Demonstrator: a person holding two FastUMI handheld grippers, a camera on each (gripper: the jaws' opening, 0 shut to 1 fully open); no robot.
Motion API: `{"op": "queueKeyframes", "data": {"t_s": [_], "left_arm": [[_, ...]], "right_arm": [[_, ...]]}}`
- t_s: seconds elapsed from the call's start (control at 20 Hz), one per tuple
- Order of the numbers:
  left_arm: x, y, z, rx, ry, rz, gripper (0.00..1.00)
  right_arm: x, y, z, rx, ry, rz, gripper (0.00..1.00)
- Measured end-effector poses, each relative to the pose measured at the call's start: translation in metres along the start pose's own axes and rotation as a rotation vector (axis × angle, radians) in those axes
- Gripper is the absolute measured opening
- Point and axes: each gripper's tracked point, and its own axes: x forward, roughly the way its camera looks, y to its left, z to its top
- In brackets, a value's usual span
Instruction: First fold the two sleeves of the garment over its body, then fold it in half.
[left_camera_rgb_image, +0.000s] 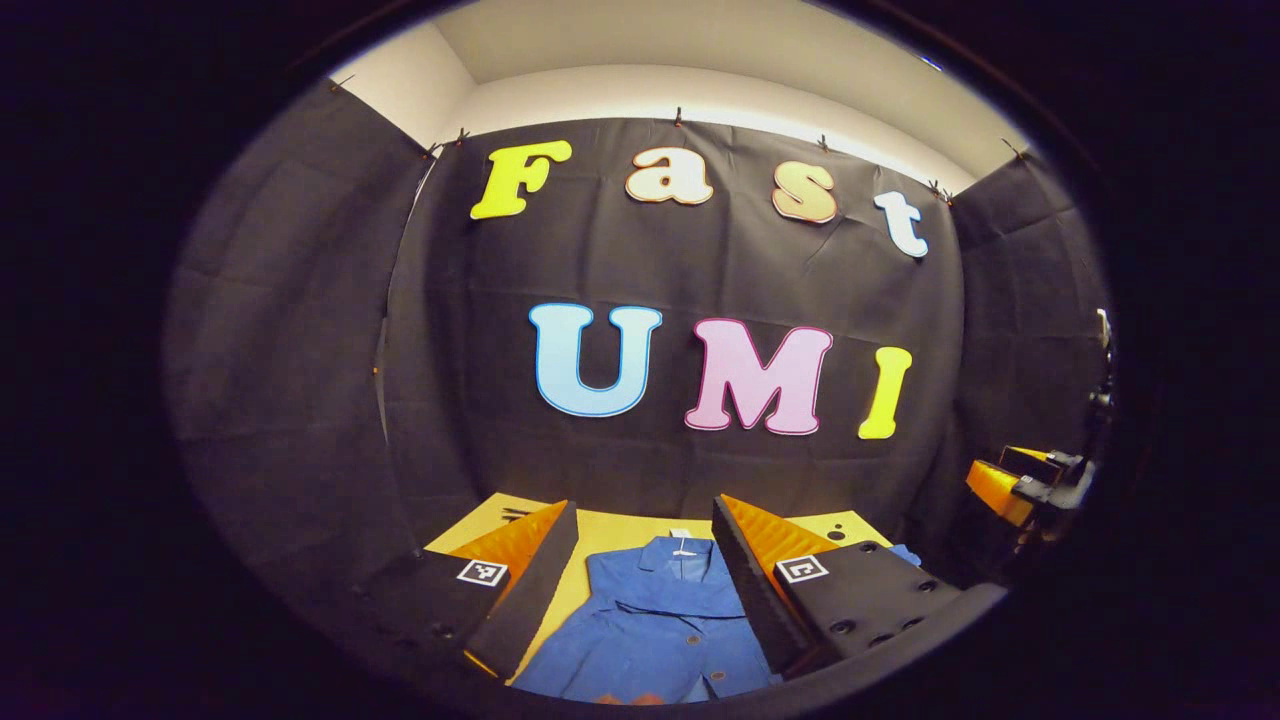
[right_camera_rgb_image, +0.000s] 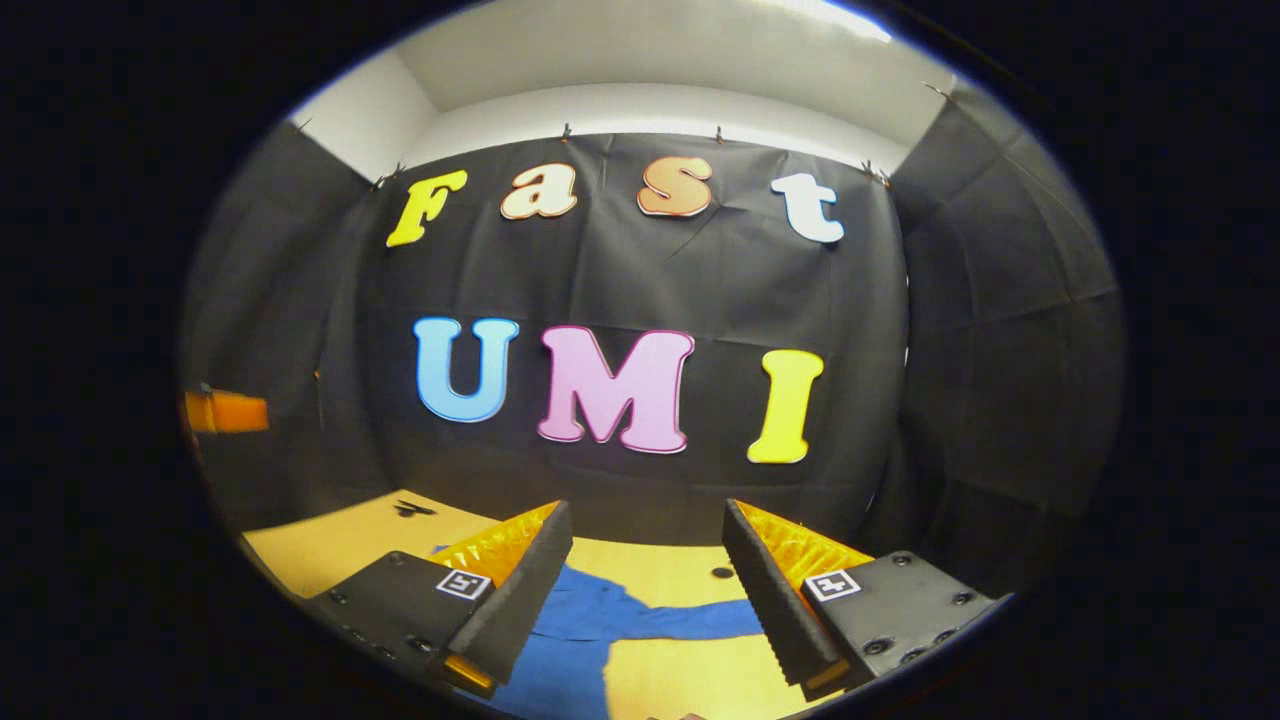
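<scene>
The left claw (left_camera_rgb_image: 645, 570) is hanging spread wide and empty above the table (left_camera_rgb_image: 620, 528), framing the collar and buttoned front of a blue jacket (left_camera_rgb_image: 660, 625) lying flat. The right claw (right_camera_rgb_image: 648, 580) is likewise gaping, holding nothing, hovering over one sleeve (right_camera_rgb_image: 690, 618) stretched sideways across the yellow top. The cloth is looking soft and light (likely to droop and drag), so pinching each sleeve near its cuff seems wisest.

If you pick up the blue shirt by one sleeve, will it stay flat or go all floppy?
Probably floppy. The blue shirt is soft cloth with creases across its front, so it would likely sag and hang. Its sleeve lies thin and flat on the yellow table, so it looks light. It might slide rather than roll.
</scene>
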Motion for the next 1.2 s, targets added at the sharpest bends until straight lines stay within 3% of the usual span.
{"op": "queueKeyframes", "data": {"t_s": [0.15, 0.25, 0.3, 0.45, 0.55, 0.7, 0.9, 1.1, 1.15, 1.2], "left_arm": [[0.008, -0.004, -0.002, 0.04, 0.01, -0.016, 0.8], [0.012, -0.01, 0.0, 0.084, 0.007, -0.002, 0.8], [0.013, -0.017, 0.0, 0.096, 0.002, 0.001, 0.8], [0.017, -0.05, -0.004, 0.107, 0.012, 0.005, 0.8], [0.023, -0.069, -0.005, 0.106, 0.022, 0.015, 0.8], [0.033, -0.092, -0.005, 0.106, 0.03, 0.025, 0.8], [0.044, -0.1, -0.008, 0.118, 0.041, 0.056, 0.8], [0.056, -0.094, -0.013, 0.097, 0.072, 0.088, 0.8], [0.059, -0.092, -0.014, 0.093, 0.077, 0.095, 0.8], [0.061, -0.09, -0.011, 0.095, 0.078, 0.099, 0.8]], "right_arm": [[0.054, -0.059, -0.063, -0.088, 0.069, -0.039, 0.93], [0.081, -0.102, -0.121, -0.119, 0.188, -0.072, 0.98], [0.095, -0.119, -0.157, -0.113, 0.243, -0.08, 0.93], [0.115, -0.164, -0.253, 0.0, 0.471, -0.121, 0.98], [0.141, -0.196, -0.301, 0.09, 0.55, -0.182, 0.99], [0.168, -0.211, -0.363, 0.188, 0.659, -0.237, 0.99], [0.166, -0.223, -0.432, 0.202, 0.82, -0.281, 0.99], [0.174, -0.217, -0.457, 0.202, 0.864, -0.271, 0.97], [0.171, -0.214, -0.461, 0.198, 0.884, -0.257, 0.85], [0.176, -0.215, -0.459, 0.209, 0.872, -0.255, 0.95]]}}
